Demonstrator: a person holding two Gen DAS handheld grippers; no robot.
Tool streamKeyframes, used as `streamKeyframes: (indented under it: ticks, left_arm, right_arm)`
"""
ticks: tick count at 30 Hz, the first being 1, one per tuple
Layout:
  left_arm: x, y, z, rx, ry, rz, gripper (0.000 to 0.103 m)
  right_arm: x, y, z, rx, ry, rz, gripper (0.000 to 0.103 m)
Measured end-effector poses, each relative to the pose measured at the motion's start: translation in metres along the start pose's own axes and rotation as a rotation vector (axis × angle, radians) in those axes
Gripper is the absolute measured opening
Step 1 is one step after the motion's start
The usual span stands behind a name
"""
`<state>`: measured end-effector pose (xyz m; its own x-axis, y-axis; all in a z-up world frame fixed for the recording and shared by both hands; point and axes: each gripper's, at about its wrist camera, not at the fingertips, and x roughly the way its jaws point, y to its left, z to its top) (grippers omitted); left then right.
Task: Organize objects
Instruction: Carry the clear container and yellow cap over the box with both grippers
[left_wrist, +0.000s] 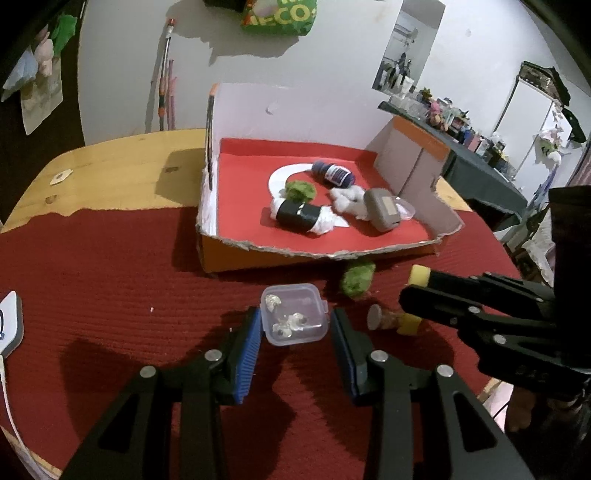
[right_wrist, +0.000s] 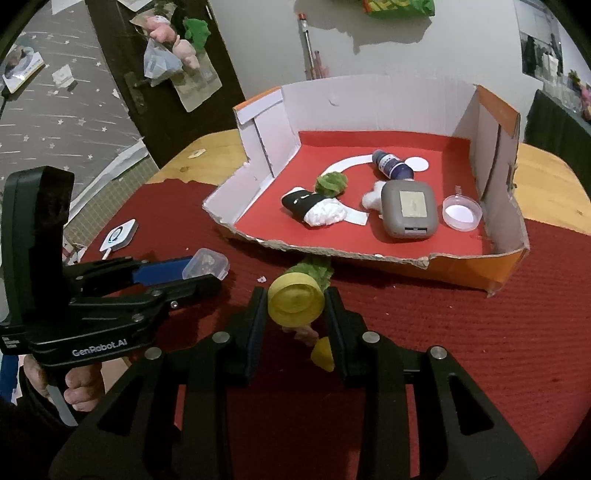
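Note:
A small clear plastic box (left_wrist: 294, 314) with bits inside sits on the red mat between the blue-padded fingers of my left gripper (left_wrist: 295, 332); the left pad touches it and the right pad stands slightly apart. It also shows in the right wrist view (right_wrist: 205, 267). My right gripper (right_wrist: 295, 317) holds a yellow spool-shaped toy (right_wrist: 295, 303) between its fingers; the toy also shows in the left wrist view (left_wrist: 410, 321). A green fuzzy ball (left_wrist: 356, 278) lies in front of the cardboard tray (left_wrist: 314, 254).
The tray (right_wrist: 369, 254) holds a black roll (right_wrist: 306, 205), a green ball (right_wrist: 331, 182), a dark blue bottle (right_wrist: 391, 164), a grey case (right_wrist: 409, 210), white cotton (right_wrist: 373, 199) and a clear lid (right_wrist: 461, 213). A white device (right_wrist: 119, 234) lies at the mat's left.

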<state>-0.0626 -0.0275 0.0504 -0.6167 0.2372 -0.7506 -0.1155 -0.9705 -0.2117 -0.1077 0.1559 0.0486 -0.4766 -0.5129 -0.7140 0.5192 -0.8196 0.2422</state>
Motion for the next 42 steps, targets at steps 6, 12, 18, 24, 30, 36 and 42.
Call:
streamKeyframes:
  ticks: [6,12,18,24,30,36,42]
  left_arm:
    - [-0.009,-0.005,0.006,0.013,-0.024,-0.007,0.04]
    - [-0.007,-0.01,0.011,0.027,-0.027,-0.01,0.04]
    - [-0.004,-0.012,0.016,0.031,-0.029,-0.02,0.04]
    - [-0.005,-0.014,0.027,0.04,-0.047,-0.016,0.04]
    - [-0.004,-0.017,0.039,0.054,-0.058,-0.012,0.04]
    - [-0.001,-0.019,0.052,0.07,-0.065,-0.001,0.04]
    - [0.015,-0.019,0.06,0.077,-0.009,-0.015,0.04]
  right_arm:
    - [-0.003,0.0,0.002,-0.001,-0.01,0.002,0.03]
    - [-0.006,0.0,0.006,-0.006,-0.019,0.001,0.03]
    - [-0.006,0.0,0.009,-0.009,-0.02,0.004,0.03]
    - [-0.011,-0.001,0.018,-0.019,-0.037,-0.002,0.03]
    - [-0.014,-0.005,0.026,-0.017,-0.042,0.0,0.03]
    - [-0.014,-0.012,0.036,-0.005,-0.045,-0.002,0.03]
    - [-0.007,-0.026,0.044,0.02,-0.017,-0.02,0.03]
